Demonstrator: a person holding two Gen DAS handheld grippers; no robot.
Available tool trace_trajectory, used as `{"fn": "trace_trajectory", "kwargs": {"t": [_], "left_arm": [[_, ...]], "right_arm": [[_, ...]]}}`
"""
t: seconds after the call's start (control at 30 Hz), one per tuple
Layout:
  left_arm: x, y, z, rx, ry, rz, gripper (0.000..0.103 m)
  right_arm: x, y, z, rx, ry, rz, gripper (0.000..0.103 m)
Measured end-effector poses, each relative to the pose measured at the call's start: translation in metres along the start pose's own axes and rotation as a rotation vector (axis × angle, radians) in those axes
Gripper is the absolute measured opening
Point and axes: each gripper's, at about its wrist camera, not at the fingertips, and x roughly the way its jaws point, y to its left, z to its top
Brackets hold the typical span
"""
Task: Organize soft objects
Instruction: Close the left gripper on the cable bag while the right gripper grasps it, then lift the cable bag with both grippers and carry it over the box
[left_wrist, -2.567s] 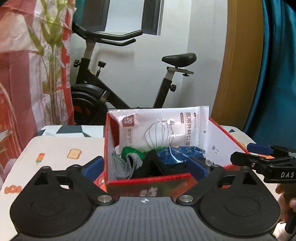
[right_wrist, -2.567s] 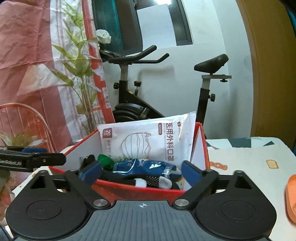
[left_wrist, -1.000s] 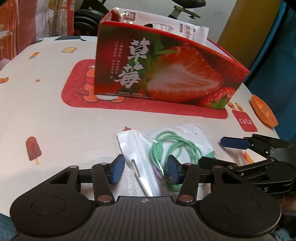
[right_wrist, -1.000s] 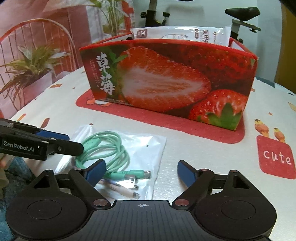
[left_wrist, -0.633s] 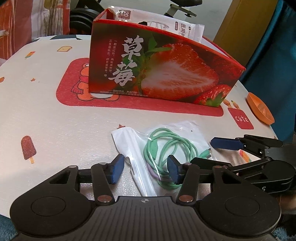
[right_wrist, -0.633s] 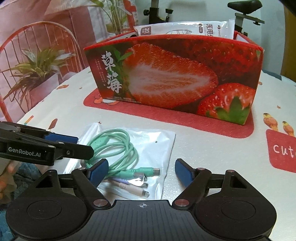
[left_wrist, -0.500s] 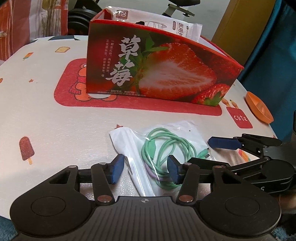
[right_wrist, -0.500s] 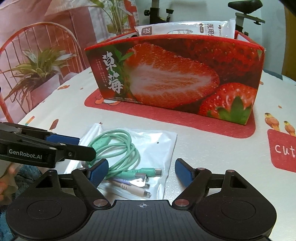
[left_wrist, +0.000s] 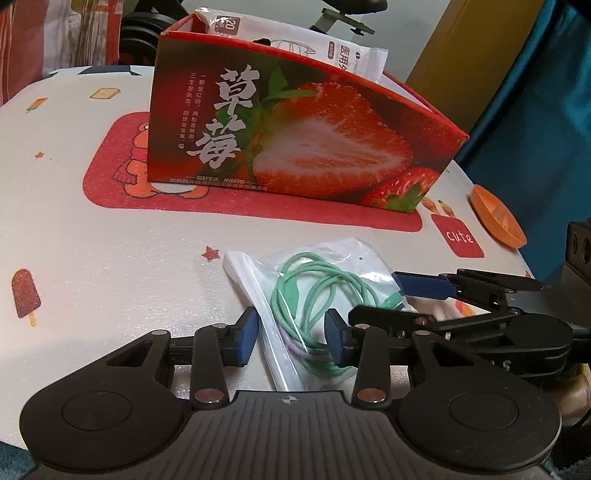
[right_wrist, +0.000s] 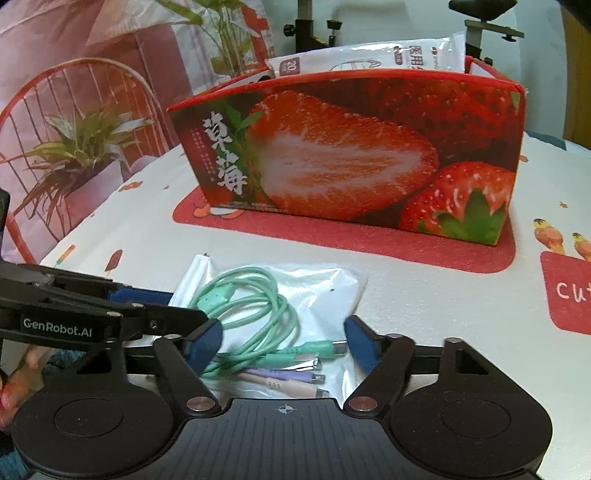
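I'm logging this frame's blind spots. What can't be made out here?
- Strawberry box contents: both views, hidden by its front wall; only the mask pack pokes out.
- Cable bag near edge: both views, behind gripper bodies.
- Orange dish: left view only.

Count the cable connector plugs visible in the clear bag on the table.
4. In the bag, between the right gripper fingers: mint USB-C plug, mint plug, purple plug, pink plug. More may be hidden under the coil.
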Motion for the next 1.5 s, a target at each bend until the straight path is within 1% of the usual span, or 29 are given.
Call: {"fn": "trace_trajectory", "kwargs": {"t": [0.1, 0.2, 0.43, 0.5, 0.6, 0.83, 1.0, 1.13, 1.27, 1.5], "left_arm": [[0.001, 0.0, 0.0, -0.002, -0.004, -0.001, 0.038], [0.002, 0.002, 0.0, -0.004, -0.01, 0.0, 0.038], [0.001, 0.003, 0.0, -0.009, -0.021, -0.003, 0.038], [0.0, 0.004, 0.0, -0.013, -0.022, -0.006, 0.037], [0.001, 0.0, -0.001, 0.02, -0.021, 0.016, 0.036], [-0.002, 0.006, 0.001, -0.016, -0.049, 0.014, 0.036], [-0.005, 0.008, 0.001, -0.028, -0.067, 0.003, 0.036], [-0.004, 0.006, 0.001, -0.023, -0.065, 0.004, 0.036], [-0.01, 0.005, 0.002, -0.02, -0.095, 0.004, 0.036], [-0.018, 0.002, 0.011, -0.015, -0.128, -0.006, 0.036]], "right_arm": [[-0.002, -0.005, 0.0, 0.027, -0.011, 0.0, 0.054], [-0.003, -0.008, 0.0, 0.036, -0.019, -0.005, 0.048], [-0.003, -0.009, -0.001, 0.064, -0.028, 0.011, 0.045], [-0.003, -0.01, -0.001, 0.071, -0.036, 0.015, 0.04], [-0.005, -0.011, -0.001, 0.073, -0.052, 0.014, 0.033], [-0.005, -0.005, -0.001, 0.064, -0.066, 0.042, 0.031], [-0.007, -0.011, 0.0, 0.11, -0.082, 0.061, 0.031], [-0.01, -0.013, 0.0, 0.121, -0.101, 0.057, 0.027], [-0.016, -0.013, 0.003, 0.12, -0.142, 0.066, 0.027], [-0.025, -0.01, 0.009, 0.091, -0.179, 0.045, 0.027]]}}
